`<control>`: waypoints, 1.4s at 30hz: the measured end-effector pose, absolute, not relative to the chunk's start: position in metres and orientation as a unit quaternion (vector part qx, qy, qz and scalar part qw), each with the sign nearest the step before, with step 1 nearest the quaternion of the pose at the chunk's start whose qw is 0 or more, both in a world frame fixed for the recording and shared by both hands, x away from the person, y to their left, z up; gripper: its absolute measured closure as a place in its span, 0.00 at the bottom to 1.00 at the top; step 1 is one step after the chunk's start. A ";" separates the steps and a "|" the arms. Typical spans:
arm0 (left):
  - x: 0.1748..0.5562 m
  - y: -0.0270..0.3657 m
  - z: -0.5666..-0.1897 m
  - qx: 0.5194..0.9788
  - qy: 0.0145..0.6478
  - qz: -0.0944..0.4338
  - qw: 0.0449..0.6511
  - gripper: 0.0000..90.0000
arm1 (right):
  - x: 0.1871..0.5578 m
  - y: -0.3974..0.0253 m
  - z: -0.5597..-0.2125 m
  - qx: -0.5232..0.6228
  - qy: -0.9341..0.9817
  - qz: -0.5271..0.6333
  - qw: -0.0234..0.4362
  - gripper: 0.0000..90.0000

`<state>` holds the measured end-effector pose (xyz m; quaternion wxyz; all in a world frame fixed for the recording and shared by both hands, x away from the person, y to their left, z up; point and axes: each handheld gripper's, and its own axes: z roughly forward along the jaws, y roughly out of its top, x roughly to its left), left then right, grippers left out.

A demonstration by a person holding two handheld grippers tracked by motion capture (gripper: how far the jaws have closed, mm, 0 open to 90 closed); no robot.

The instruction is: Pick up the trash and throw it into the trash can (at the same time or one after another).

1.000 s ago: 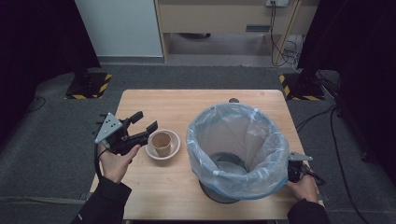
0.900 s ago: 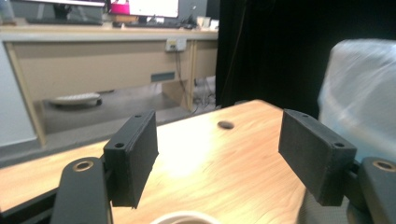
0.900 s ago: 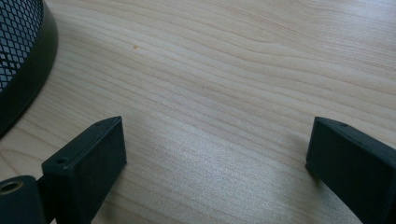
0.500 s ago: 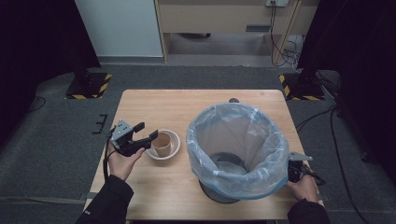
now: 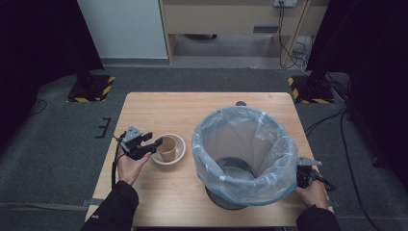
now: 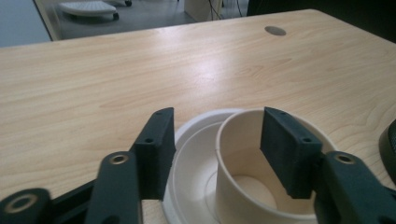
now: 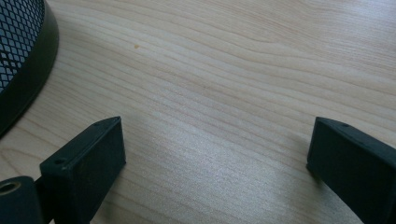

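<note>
1. my left gripper (image 6: 215, 149) has its jaws apart, straddling the near wall of the paper cup (image 6: 261, 172): one jaw sits inside the cup, the other outside, between cup and bowl rim.
2. the cup stands upright in the white bowl (image 5: 177, 153) on the table (image 5: 202, 113), so i judge the pinch closes across that wall.
3. my right gripper (image 7: 215, 163), jaws wide apart over bare wood, sits beyond the lined bin (image 5: 243, 147), well apart from the cup.
</note>
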<state>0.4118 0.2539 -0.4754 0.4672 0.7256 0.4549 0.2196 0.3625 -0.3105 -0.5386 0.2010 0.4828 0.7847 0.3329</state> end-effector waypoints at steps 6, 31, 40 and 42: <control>0.414 0.256 -0.480 0.731 0.463 0.207 0.457 0.60 | 0.362 -0.311 -0.539 0.483 0.785 0.333 0.201 0.05; 0.410 0.249 -0.479 0.751 0.471 0.177 0.427 0.92 | 0.363 -0.311 -0.539 0.482 0.785 0.333 0.200 0.05; 0.403 0.250 -0.460 0.731 0.460 0.201 0.463 0.93 | 0.363 -0.311 -0.539 0.482 0.785 0.333 0.200 0.05; 0.401 0.250 -0.454 0.725 0.457 0.206 0.473 0.93 | 0.363 -0.311 -0.539 0.482 0.786 0.333 0.200 0.05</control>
